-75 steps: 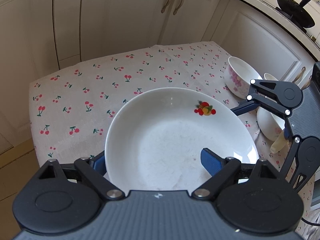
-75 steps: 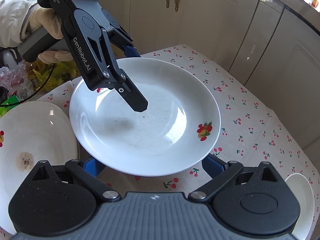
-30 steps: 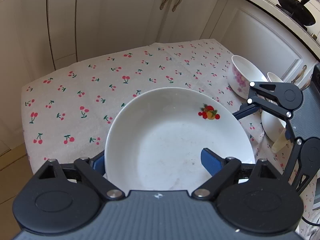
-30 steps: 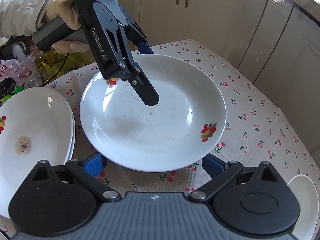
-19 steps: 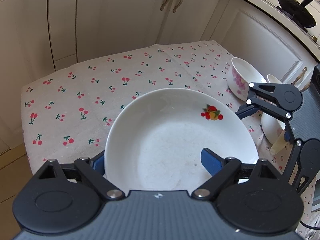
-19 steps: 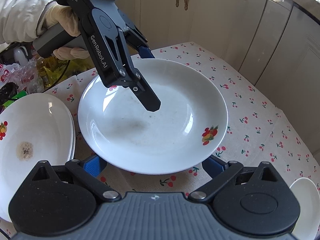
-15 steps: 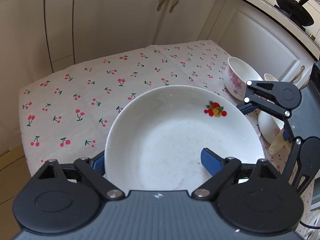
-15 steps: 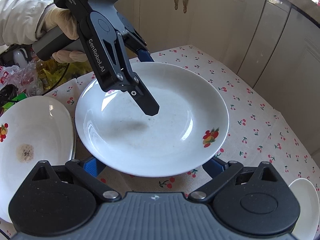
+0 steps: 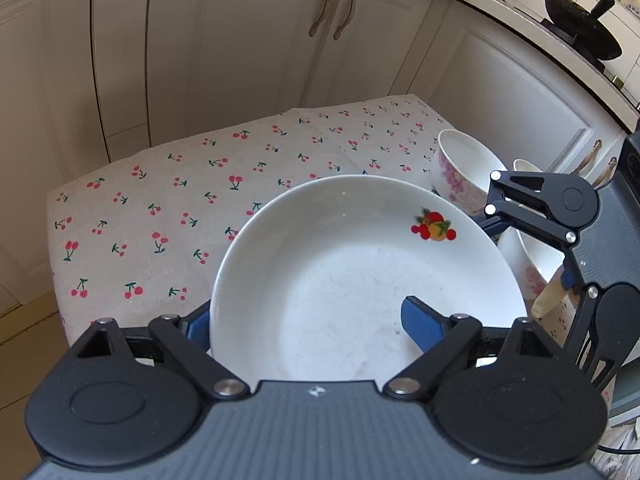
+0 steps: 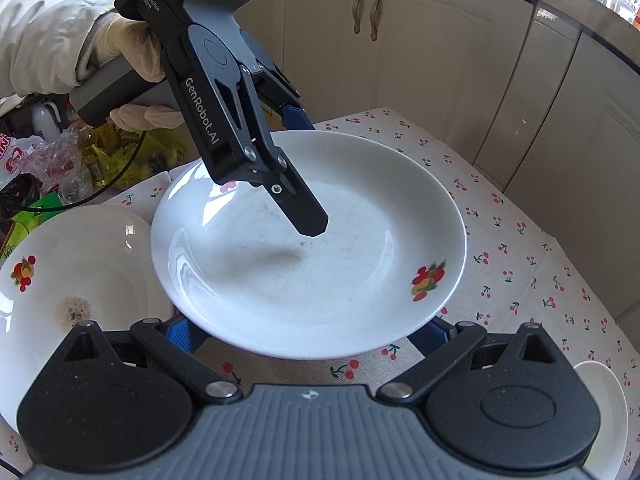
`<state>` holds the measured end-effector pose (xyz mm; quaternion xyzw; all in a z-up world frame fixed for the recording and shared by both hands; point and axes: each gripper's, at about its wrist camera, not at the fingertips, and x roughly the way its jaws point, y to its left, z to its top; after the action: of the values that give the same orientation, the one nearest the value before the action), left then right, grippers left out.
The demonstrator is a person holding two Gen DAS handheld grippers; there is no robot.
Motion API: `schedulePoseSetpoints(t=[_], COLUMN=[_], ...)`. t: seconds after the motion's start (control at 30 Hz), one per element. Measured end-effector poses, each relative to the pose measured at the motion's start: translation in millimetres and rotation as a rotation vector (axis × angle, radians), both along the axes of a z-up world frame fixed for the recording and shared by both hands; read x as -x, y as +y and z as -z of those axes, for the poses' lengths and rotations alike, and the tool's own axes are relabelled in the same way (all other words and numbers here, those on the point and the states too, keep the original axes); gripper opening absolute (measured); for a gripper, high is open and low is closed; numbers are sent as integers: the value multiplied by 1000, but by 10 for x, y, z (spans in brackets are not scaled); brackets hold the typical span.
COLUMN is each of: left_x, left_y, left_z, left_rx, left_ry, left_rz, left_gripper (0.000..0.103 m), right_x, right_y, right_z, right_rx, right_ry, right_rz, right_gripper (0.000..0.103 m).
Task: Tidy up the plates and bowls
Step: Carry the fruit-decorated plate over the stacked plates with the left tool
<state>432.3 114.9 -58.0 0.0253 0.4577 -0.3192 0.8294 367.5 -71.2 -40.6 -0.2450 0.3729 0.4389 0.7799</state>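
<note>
A white deep plate (image 9: 360, 280) with a fruit print is held above the cherry-print table; it also shows in the right wrist view (image 10: 320, 248). My left gripper (image 9: 308, 324) is shut on the plate's near rim, one finger inside the plate (image 10: 300, 208) and one under it. My right gripper (image 10: 308, 332) is open, its blue fingers (image 10: 180, 332) under the plate's edge; whether they touch it I cannot tell. A second, stained fruit-print plate (image 10: 72, 292) lies at the left.
A pink-flowered bowl (image 9: 460, 168) and more white bowls (image 9: 528, 260) stand at the table's right side. Another white dish (image 10: 604, 408) is at the lower right. Bags and bottles (image 10: 60, 160) sit beyond the table. White cabinets (image 9: 260, 40) surround it.
The held plate has risen a little and shifted slightly right over the table. Both grippers keep the same stance on it.
</note>
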Motion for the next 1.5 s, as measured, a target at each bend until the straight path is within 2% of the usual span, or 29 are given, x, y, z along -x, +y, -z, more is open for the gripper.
schedulePoseSetpoints(t=[0.3, 0.6, 0.7, 1.03, 1.33, 1.5], left_x=[321, 883, 1096, 1593, 1724, 1728], left_y=[-59, -66, -88, -88, -56, -53], left_z=[-292, -451, -433, -282, -123, -41], left_rx=[-22, -23, -32, 8, 13, -10], left_ry=[-28, -18, -12, 33, 58, 76], left_rz=[-4, -29, -27, -46, -59, -59], left_gripper=[92, 92, 92, 92, 92, 92], right_x=[274, 826, 1046, 1581, 1771, 1822], right_y=[-36, -69, -78, -96, -40, -21], right_z=[-227, -319, -307, -219, -128, -104], right_rx=[-15, -47, -54, -39, -17, -2], right_ry=[-28, -7, 6, 45, 60, 59], right_rz=[-3, -4, -2, 4, 25, 34], right_gripper=[102, 102, 102, 102, 102, 102])
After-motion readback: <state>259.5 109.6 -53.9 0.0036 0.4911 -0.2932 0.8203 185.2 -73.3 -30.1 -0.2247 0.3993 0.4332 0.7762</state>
